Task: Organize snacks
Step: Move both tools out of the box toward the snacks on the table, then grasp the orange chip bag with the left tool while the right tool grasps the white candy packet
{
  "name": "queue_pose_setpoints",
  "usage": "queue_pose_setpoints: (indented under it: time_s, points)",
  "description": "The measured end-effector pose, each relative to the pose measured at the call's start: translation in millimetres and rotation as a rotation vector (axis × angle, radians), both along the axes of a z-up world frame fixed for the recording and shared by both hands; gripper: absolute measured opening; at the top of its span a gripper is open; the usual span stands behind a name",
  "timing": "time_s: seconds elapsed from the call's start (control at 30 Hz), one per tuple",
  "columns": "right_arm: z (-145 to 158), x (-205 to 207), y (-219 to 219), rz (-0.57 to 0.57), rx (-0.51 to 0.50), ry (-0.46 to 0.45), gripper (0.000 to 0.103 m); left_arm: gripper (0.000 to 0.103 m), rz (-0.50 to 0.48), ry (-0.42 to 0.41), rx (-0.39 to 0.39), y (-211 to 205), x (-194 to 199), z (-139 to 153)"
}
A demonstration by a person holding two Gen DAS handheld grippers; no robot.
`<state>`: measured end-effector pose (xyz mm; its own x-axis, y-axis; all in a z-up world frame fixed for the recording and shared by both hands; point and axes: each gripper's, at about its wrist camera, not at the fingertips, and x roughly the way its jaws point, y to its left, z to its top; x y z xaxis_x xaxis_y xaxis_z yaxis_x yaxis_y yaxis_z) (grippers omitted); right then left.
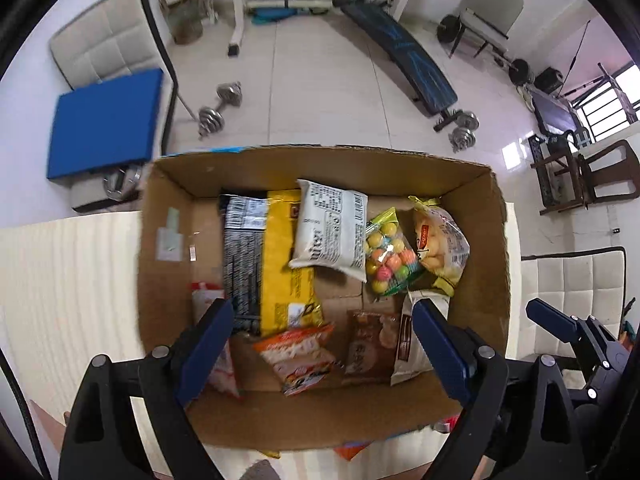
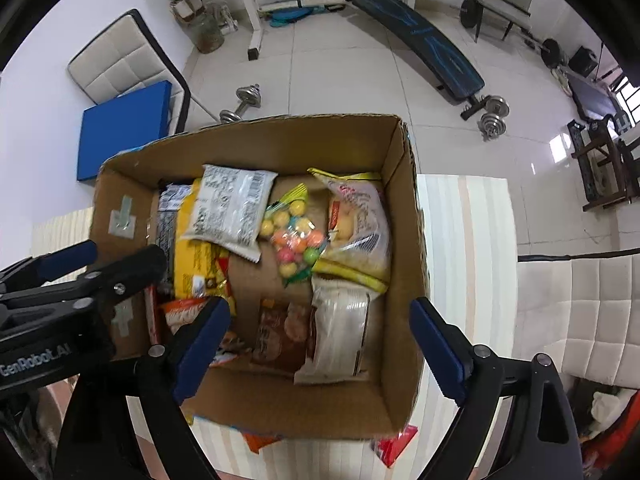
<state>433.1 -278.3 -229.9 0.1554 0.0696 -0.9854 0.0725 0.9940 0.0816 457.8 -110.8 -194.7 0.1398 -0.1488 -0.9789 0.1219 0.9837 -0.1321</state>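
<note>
Brown corrugated cardboard box (image 1: pixel 168 240), open at the top, sits on a pale cream ribbed table (image 1: pixel 68 280) and already holds most of the snacks: a long yellow foil packet (image 1: pixel 280 256) lying beside a black-and-white printed packet (image 1: pixel 244 248), a white pillow-shaped pouch (image 1: pixel 332 232) resting partly on the yellow one, a clear bag of pastel candy balls (image 1: pixel 388 256), a clear bag of pale round biscuits (image 1: pixel 440 240), an orange-and-white sachet (image 1: pixel 300 356) and a brown wrapper (image 1: pixel 368 344).

Both tools hover over the box with nothing in them. The left gripper (image 1: pixel 324 320) has its blue-padded jaws spread wide, and so does the right gripper (image 2: pixel 320 320) (each pair frames the near half of the box).

Risks, as I judge them: the two tools hang close together over one opening, so a reach by both could knock them against each other. A wide jaw lowered into the overlapping heap may pinch two wrappers at once, or crush the biscuits. A push on the near wall could slide the light box along the table.

Several things are hard to read. Red and orange packets (image 2: pixel 394 446) peek from under or beside the near edge of the box, mostly cut off. A red-and-white pack (image 1: pixel 216 352) is largely hidden behind the left jaw. Print on most wrappers is too blurred to name.
</note>
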Motion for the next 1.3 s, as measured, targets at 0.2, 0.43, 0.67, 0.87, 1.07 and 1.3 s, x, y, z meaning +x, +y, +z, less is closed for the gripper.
queue_pose_setpoints:
  time_s: [0.2, 0.43, 0.67, 0.87, 1.07, 1.3]
  points:
    - [25.1, -43.3, 15.2, 0.022, 0.015, -0.058, 0.093, 0.091, -0.001, -0.122, 0.034, 7.6, -49.1, 31.9]
    - [46.1, -90.9, 19.5, -0.005, 0.078, -0.093, 0.093, 0.091, -0.002, -0.211, 0.046, 12.1, -96.6, 53.6]
    - [40.4, -138.8, 5.7, -0.035, 0.118, -0.062, 0.093, 0.091, -0.012, -0.224, 0.041, 12.6, -139.4, 51.1]
    - [-8.5, -179.6, -37.1, -0.12, 0.137, 0.027, 0.094, 0.091, -0.128, -0.178, 0.121, -6.5, -166.7, 8.9]
    - [-75.1, -195.3, -84.2, -0.23, 0.201, 0.106, 0.093, 0.091, -0.316, -0.067, 0.183, -51.2, -166.0, -61.0]
    - [-105.9, -195.0, -109.3, -0.272, 0.249, 0.138, 0.093, 0.091, -0.568, 0.008, 0.317, -98.4, -173.9, -124.1]
